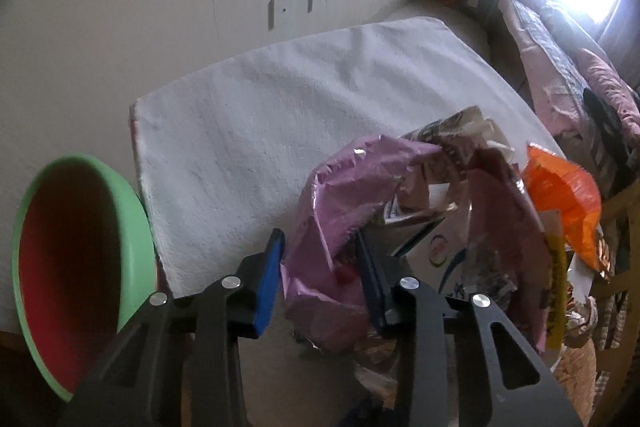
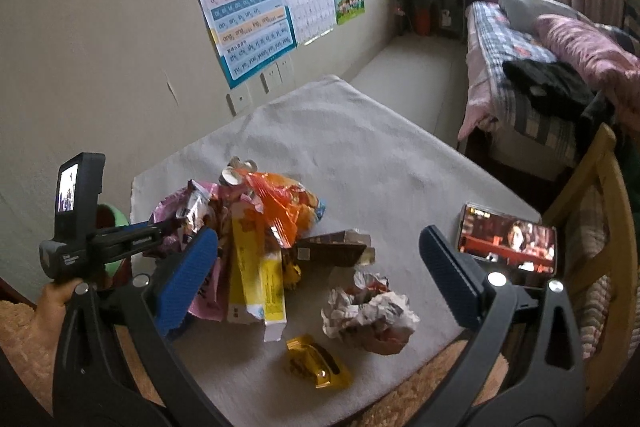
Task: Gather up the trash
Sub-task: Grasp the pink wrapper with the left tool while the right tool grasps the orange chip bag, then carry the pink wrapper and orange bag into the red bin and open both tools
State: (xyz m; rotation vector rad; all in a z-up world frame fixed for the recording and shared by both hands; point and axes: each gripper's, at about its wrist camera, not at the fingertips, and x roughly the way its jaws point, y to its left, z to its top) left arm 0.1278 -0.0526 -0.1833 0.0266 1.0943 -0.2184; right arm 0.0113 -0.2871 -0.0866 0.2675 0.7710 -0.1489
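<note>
Most of the trash lies in one heap near the left edge of the table (image 2: 360, 155), which is covered with a white cloth. In the heap, one crumpled pink wrapper (image 1: 332, 211) with a silvery inside, one orange bag (image 2: 280, 203) and one long yellow carton (image 2: 256, 279), flattened and torn at the end, can be counted, among silver-printed wrappers too tangled to count. Beside the heap lies one brown box (image 2: 332, 251). Nearer the front edge sit one ball of crumpled white paper (image 2: 368, 311) and one small gold foil wrapper (image 2: 316, 363), each apart from the heap.

The left claw (image 1: 320, 267) has the pink wrapper between its blue pads, both of which press on the foil. The right claw (image 2: 320, 279) stands wide apart above the table, with nothing clamped.

One green bowl (image 1: 136, 227) with a red inside stands off the left edge. One phone (image 2: 508, 239) with a lit screen lies at the right edge.
</note>
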